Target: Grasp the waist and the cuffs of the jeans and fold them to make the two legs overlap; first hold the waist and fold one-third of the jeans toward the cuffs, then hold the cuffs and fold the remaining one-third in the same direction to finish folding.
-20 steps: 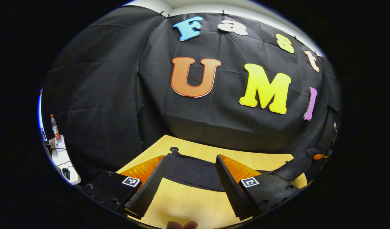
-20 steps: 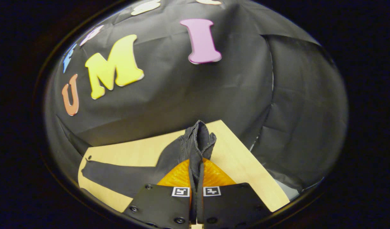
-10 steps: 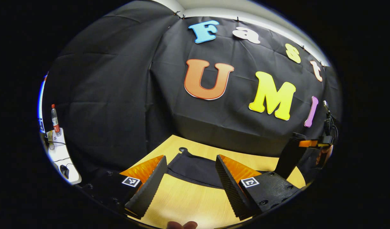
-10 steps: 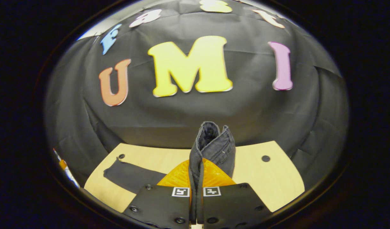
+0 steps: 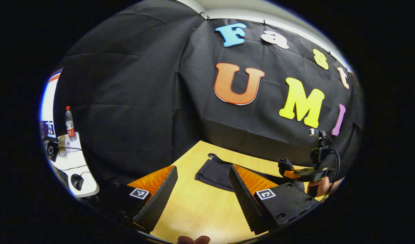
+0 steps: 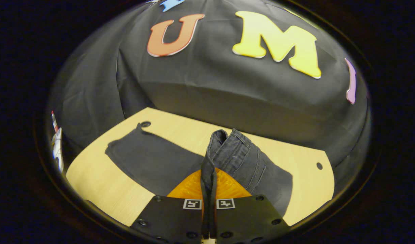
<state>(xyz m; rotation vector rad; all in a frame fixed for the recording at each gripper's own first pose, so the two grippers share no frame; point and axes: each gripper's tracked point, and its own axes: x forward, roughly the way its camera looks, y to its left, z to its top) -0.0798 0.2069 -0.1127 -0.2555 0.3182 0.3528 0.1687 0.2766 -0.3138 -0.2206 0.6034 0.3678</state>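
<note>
Dark jeans (image 6: 153, 162) lie on the wooden table (image 6: 92, 176), the legs running to the cuffs (image 6: 126, 149) at the left. My right gripper (image 6: 209, 179) is shut on the waist (image 6: 237, 152), which stands bunched up above the fingers and is folded back over the cloth below it. In the left gripper view the cuff end (image 5: 214, 171) rests on the table just past my right finger (image 5: 243, 196). My left gripper (image 5: 200, 200) is open over bare wood, holding nothing. The right gripper (image 5: 304, 173) shows at the far right, held by a hand (image 5: 326, 184).
The table has small round holes near its far corners (image 6: 145, 124) (image 6: 319, 166). Black cloth walls stand close behind it. At the far left is a white desk (image 5: 75, 169) with a bottle (image 5: 70, 123) and a mouse (image 5: 77, 181).
The right gripper has swung round and carried the waist over the jeans toward the cuffs. The left gripper has drifted left, off the cuff end, still open.
</note>
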